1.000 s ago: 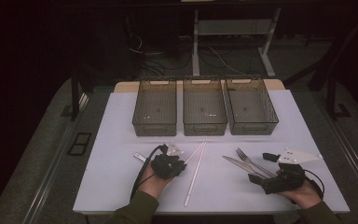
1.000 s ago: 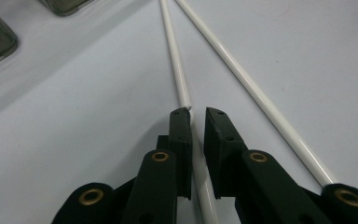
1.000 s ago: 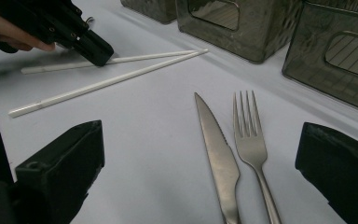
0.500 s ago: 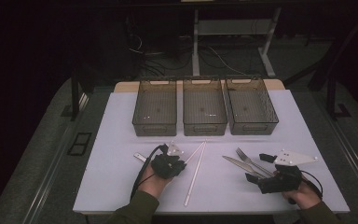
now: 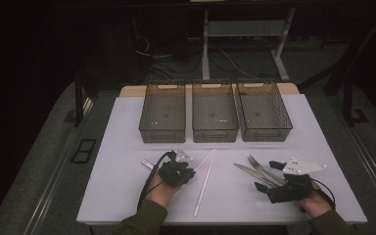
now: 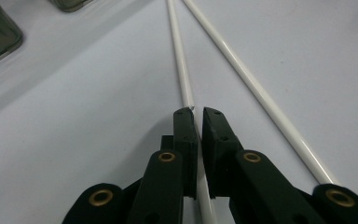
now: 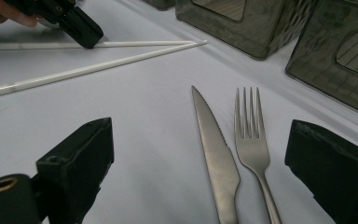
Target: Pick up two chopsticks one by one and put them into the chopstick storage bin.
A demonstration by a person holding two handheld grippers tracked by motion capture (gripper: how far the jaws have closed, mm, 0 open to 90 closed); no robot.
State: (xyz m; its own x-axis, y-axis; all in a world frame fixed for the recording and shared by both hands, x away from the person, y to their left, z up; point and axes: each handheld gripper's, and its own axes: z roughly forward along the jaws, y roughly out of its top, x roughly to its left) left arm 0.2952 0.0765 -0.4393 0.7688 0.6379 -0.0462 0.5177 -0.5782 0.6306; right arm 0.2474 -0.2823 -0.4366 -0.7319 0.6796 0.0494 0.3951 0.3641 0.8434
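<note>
Two white chopsticks lie on the white table, meeting in a V at their far ends. My left gripper (image 5: 191, 171) (image 6: 198, 112) is shut on the shorter-looking chopstick (image 5: 203, 160) (image 6: 179, 60), which runs between its jaws. The other chopstick (image 5: 204, 183) (image 6: 251, 84) lies free to the right. A steel knife (image 5: 249, 171) (image 7: 214, 144) and fork (image 5: 257, 164) (image 7: 249, 126) lie side by side. My right gripper (image 5: 267, 175) (image 7: 200, 135) is open and low over their handles. Its jaws stand wide on either side without touching them, after narrowing slightly within the last second.
Three empty smoky plastic bins (image 5: 161, 134) (image 5: 215, 134) (image 5: 264, 133) stand in a row at the back of the table (image 5: 127, 147). A small pale object (image 5: 147, 164) lies just left of my left hand. Dark floor, cables and desk legs lie beyond.
The right gripper has edged slightly left toward the knife and fork. The left gripper has stayed where it was, on the chopstick.
</note>
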